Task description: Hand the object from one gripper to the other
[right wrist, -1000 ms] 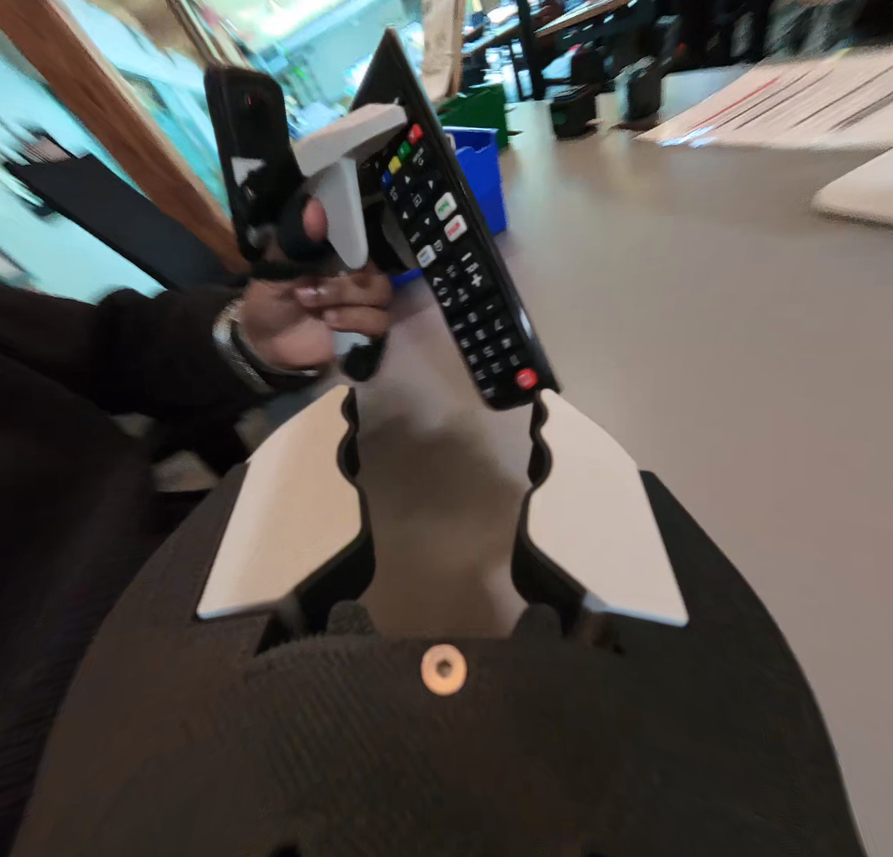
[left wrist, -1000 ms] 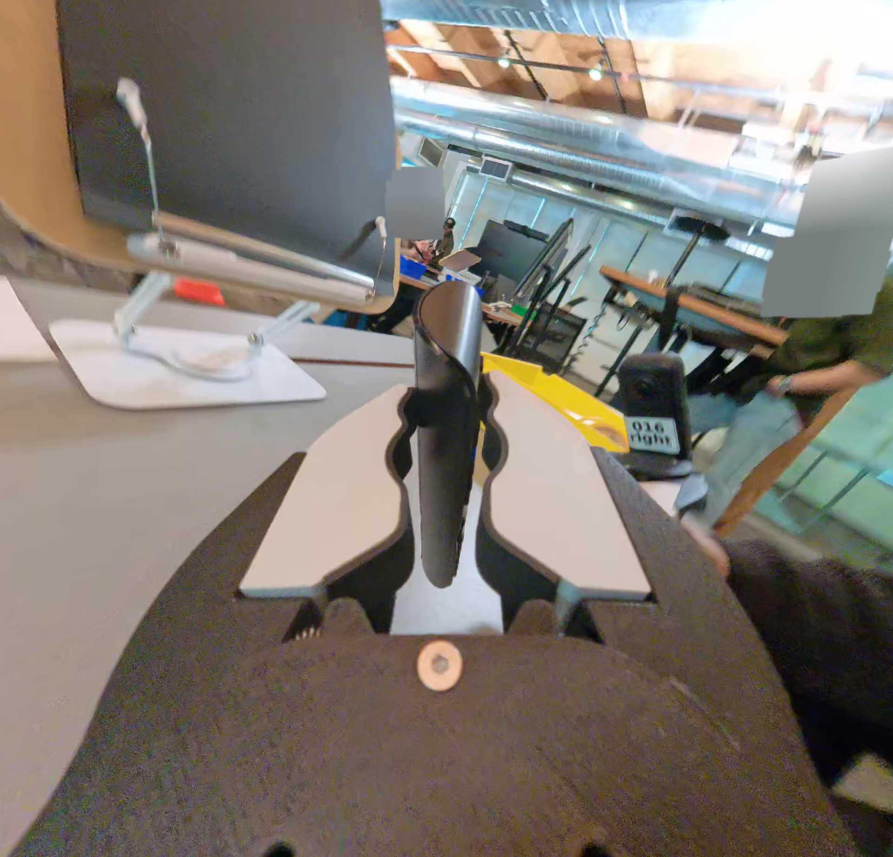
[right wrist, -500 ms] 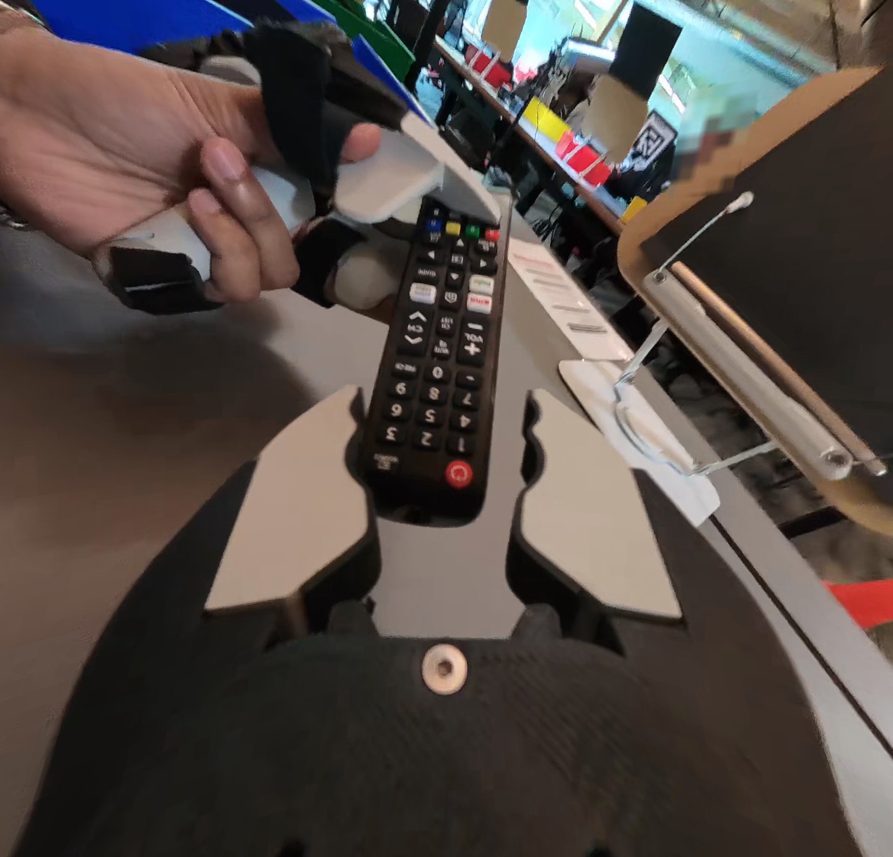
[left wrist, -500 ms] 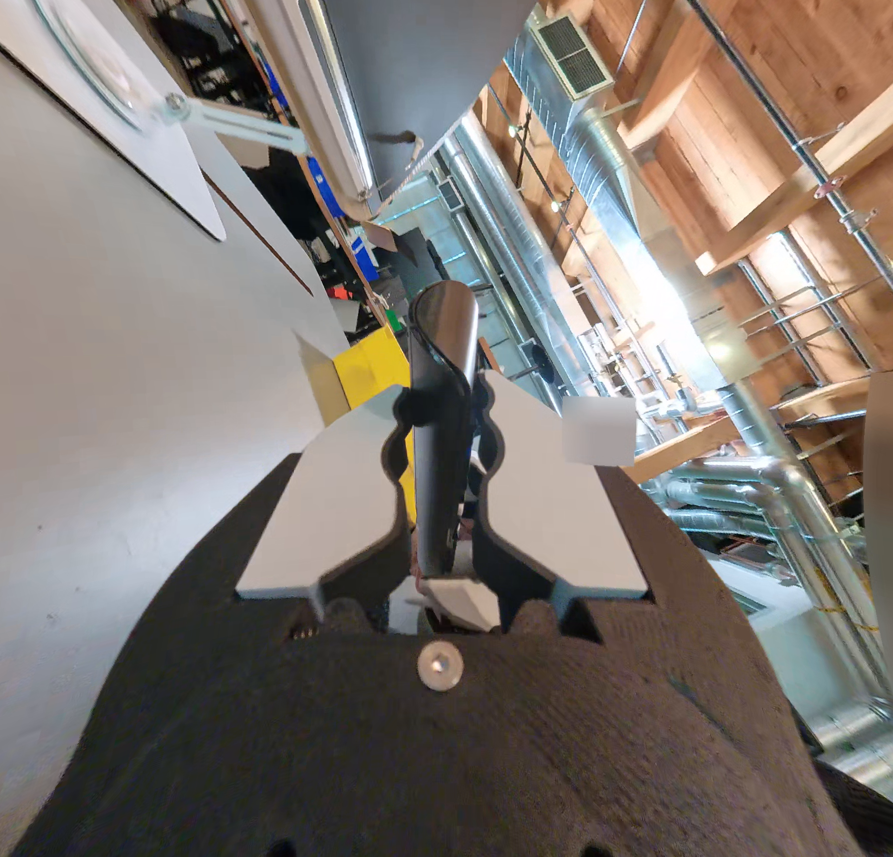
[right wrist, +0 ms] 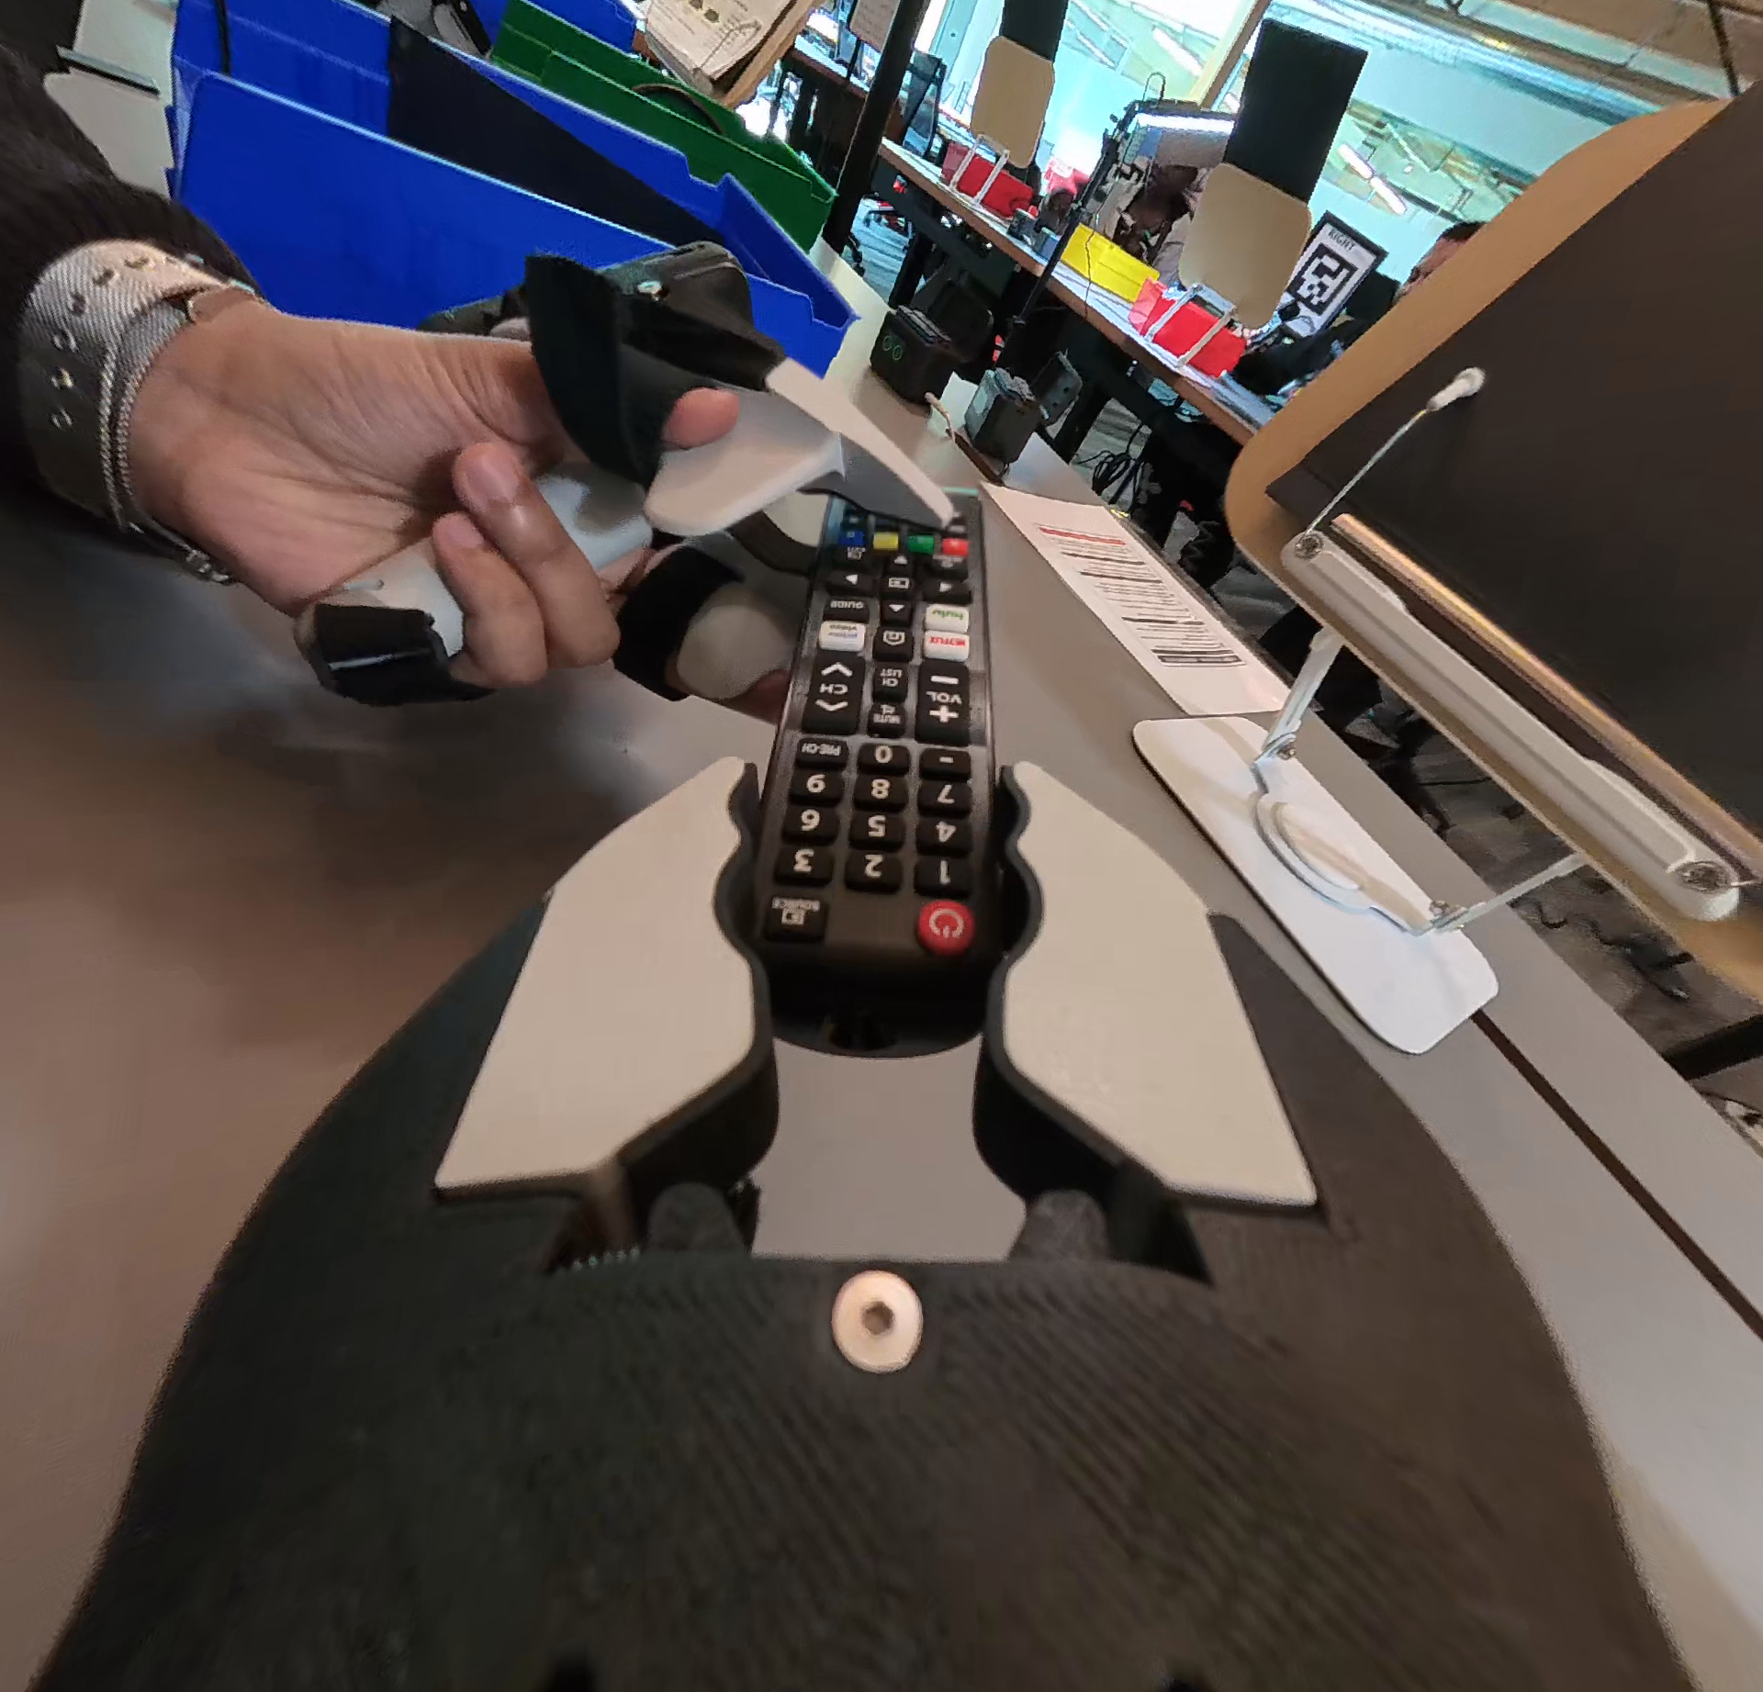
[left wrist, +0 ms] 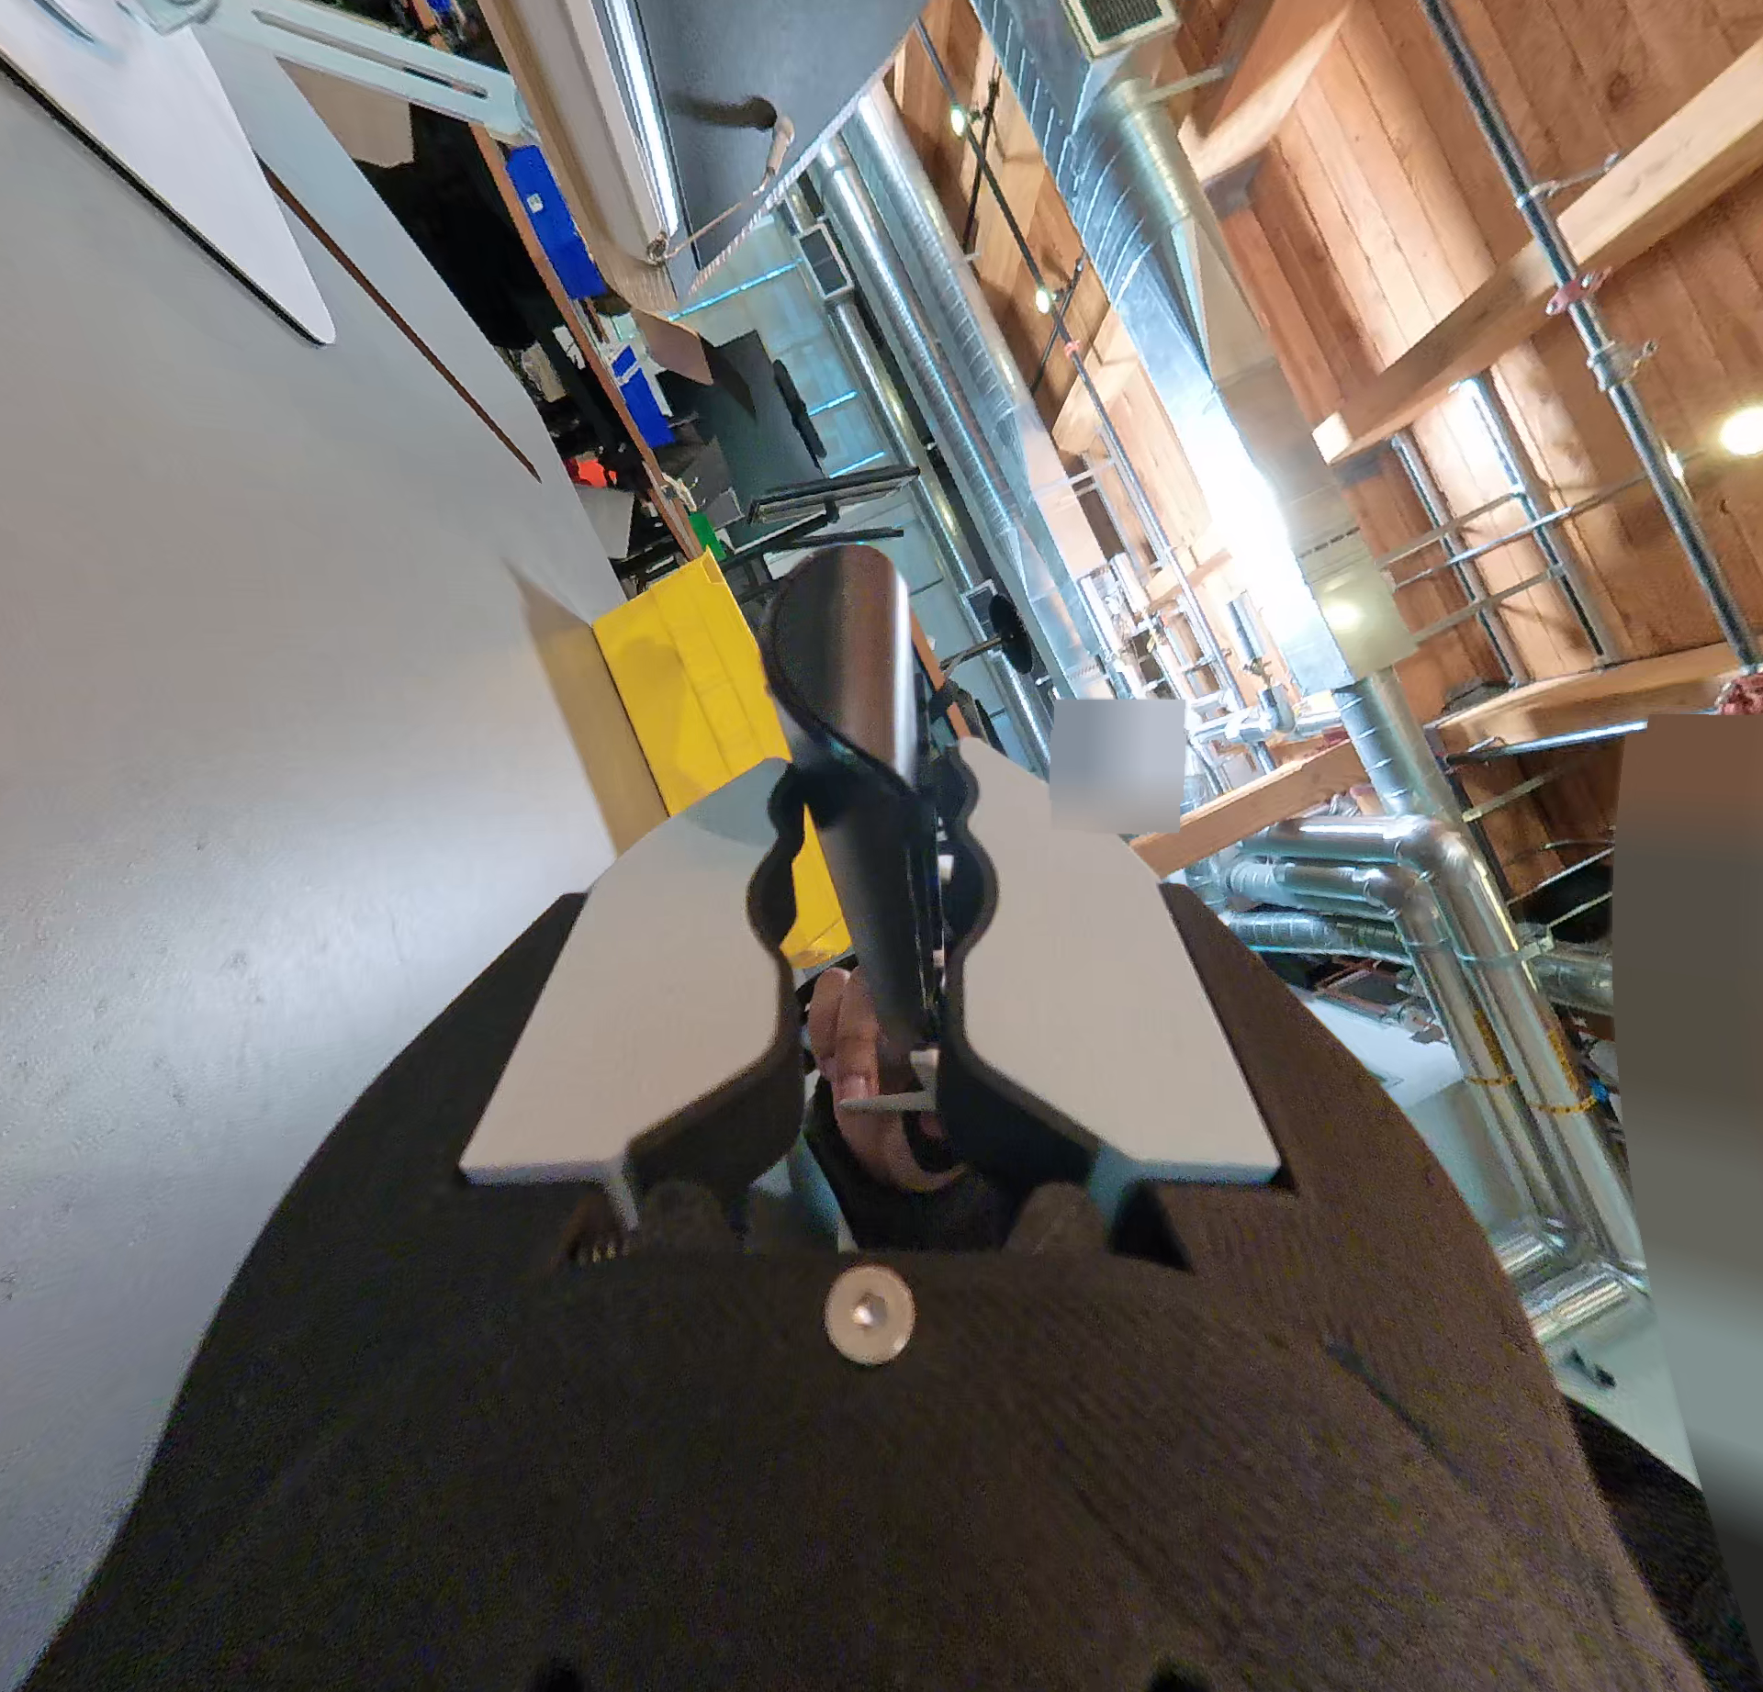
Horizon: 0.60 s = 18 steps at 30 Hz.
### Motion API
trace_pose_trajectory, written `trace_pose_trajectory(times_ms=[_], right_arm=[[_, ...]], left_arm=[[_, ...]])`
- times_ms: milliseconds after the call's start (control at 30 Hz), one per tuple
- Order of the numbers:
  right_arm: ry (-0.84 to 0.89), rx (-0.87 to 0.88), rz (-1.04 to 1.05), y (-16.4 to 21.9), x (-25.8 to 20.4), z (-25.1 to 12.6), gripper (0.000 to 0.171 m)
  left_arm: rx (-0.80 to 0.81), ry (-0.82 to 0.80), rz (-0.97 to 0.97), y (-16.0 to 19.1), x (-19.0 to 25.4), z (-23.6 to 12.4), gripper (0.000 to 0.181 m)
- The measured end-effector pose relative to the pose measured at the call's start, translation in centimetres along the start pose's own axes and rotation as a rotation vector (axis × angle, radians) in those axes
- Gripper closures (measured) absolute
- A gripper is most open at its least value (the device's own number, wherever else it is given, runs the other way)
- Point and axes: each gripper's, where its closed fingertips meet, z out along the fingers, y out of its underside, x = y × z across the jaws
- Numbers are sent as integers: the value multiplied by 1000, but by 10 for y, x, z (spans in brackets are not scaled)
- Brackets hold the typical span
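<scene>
Two grippers meet on one black remote [right wrist: 882, 769] above the desk [right wrist: 238, 883]: we judge the handover at its transfer step, the next move calling for one side to let go. Our left gripper [left wrist: 873, 821] has its jaws closed narrow on the remote's far end, held edge-on. Our right gripper [right wrist: 873, 845] has its jaws moderately open, flanking the remote's near end and apparently touching its sides; firm grip we cannot confirm.

left gripper [left wrist: 873, 845]: fingers clamped | right gripper [right wrist: 873, 869]: fingers clamped, level
</scene>
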Motion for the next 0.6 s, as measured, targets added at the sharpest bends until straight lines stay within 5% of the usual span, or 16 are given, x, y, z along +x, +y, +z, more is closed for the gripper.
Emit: trace_pose_trajectory(times_ms=[200,300,367,433,533,600], right_arm=[[7,0,71,-1,12,-8,126],[5,1,135,0,20,-14,126],[23,38,188,-2,30,-23,171],[-23,60,264,-3,34,-26,171],[-24,36,280,4,37,-25,171],[-28,11,279,8,35,-21,171]], left_arm=[[-61,-48,80,7,-6,5,112],[-89,-68,166,8,-7,6,107],[-101,-64,204,8,-5,7,104],[-121,-39,226,11,-1,8,112],[-175,12,257,18,8,7,181],[-189,-137,397,17,-7,7,181]])
